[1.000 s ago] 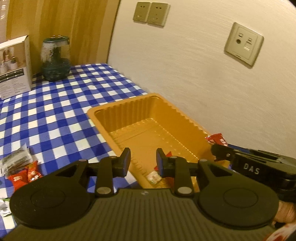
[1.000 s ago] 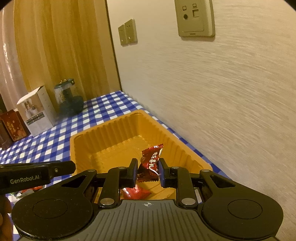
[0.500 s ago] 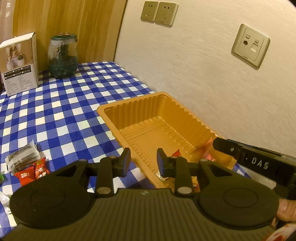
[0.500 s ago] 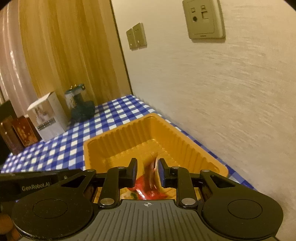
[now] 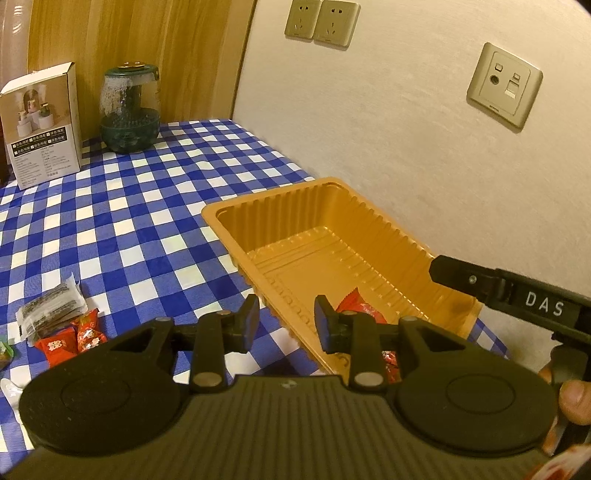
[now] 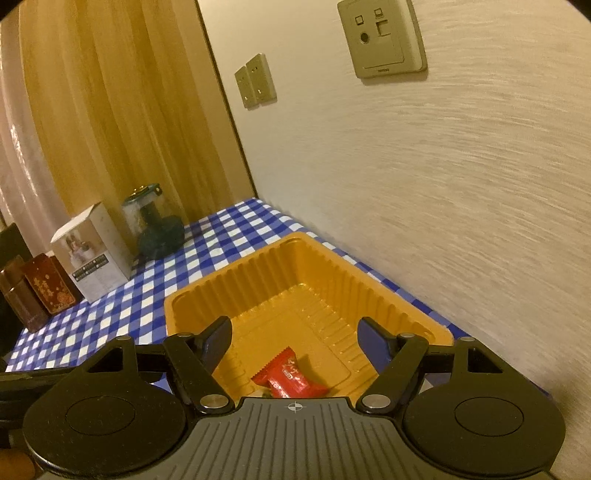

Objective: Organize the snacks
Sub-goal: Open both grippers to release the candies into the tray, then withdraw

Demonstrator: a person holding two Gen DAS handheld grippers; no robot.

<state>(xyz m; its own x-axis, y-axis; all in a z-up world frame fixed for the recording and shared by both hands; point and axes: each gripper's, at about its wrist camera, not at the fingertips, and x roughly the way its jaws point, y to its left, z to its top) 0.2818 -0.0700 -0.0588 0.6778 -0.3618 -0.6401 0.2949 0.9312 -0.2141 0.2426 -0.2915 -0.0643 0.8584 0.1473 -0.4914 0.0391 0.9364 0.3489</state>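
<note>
I count one orange plastic tray (image 5: 373, 216) on the checked cloth. In it I can make out one red snack packet (image 6: 286, 376) clearly; others are hidden. Outside the tray I see two small red packets (image 5: 70, 338) and one grey-brown packet (image 5: 50, 304). On the wall I count three socket plates (image 5: 321, 20).

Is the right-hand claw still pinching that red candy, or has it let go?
Apart. The right wrist view shows the right gripper opening, fingers spread wide, and the red candy lying on the orange tray floor below.
</note>
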